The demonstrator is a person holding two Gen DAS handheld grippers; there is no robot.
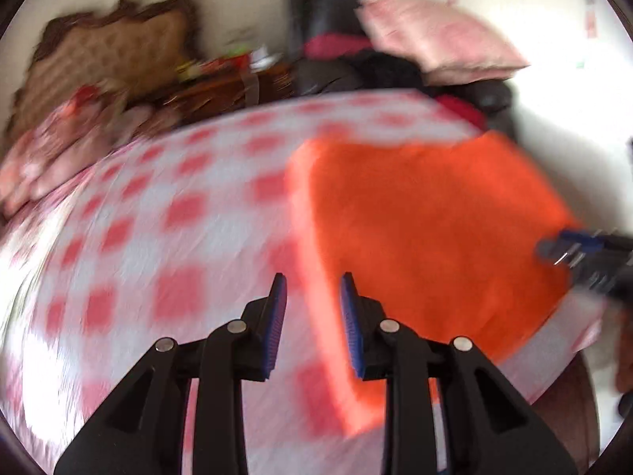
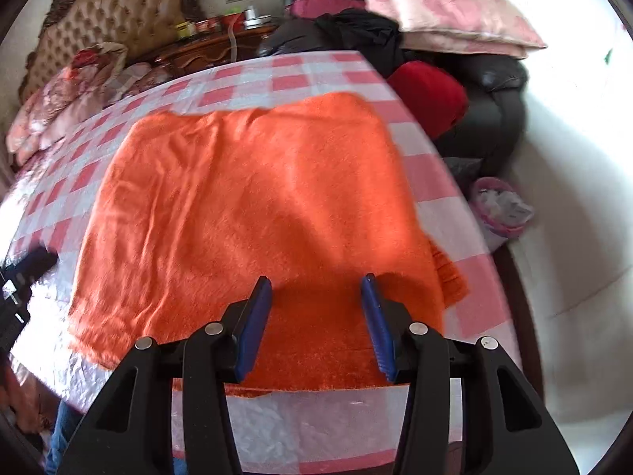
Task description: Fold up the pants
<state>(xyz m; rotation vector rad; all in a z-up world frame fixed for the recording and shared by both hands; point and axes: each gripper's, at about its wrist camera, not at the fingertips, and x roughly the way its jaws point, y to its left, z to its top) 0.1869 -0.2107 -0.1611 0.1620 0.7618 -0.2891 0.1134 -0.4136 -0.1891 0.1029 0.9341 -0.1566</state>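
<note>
The orange fleece pants [image 2: 253,213] lie flat, folded into a wide block, on the red-and-white checked bed cover [image 2: 285,75]. My right gripper [image 2: 316,289] is open and empty, above the pants' near edge. In the blurred left wrist view the pants [image 1: 427,229] lie to the right. My left gripper [image 1: 312,285] is open and empty, over the pants' left edge. The right gripper shows at the right rim [image 1: 585,249]; the left gripper shows at the left rim of the right wrist view [image 2: 19,277].
A tufted headboard [image 2: 114,12] and pink pillows [image 2: 63,95] are at the far left. A nightstand [image 2: 213,43] with jars, a black leather chair [image 2: 490,91] with a red cushion [image 2: 431,95] and pink pillow [image 2: 447,8] stand beyond the bed. A pink basket [image 2: 502,209] sits on the floor at right.
</note>
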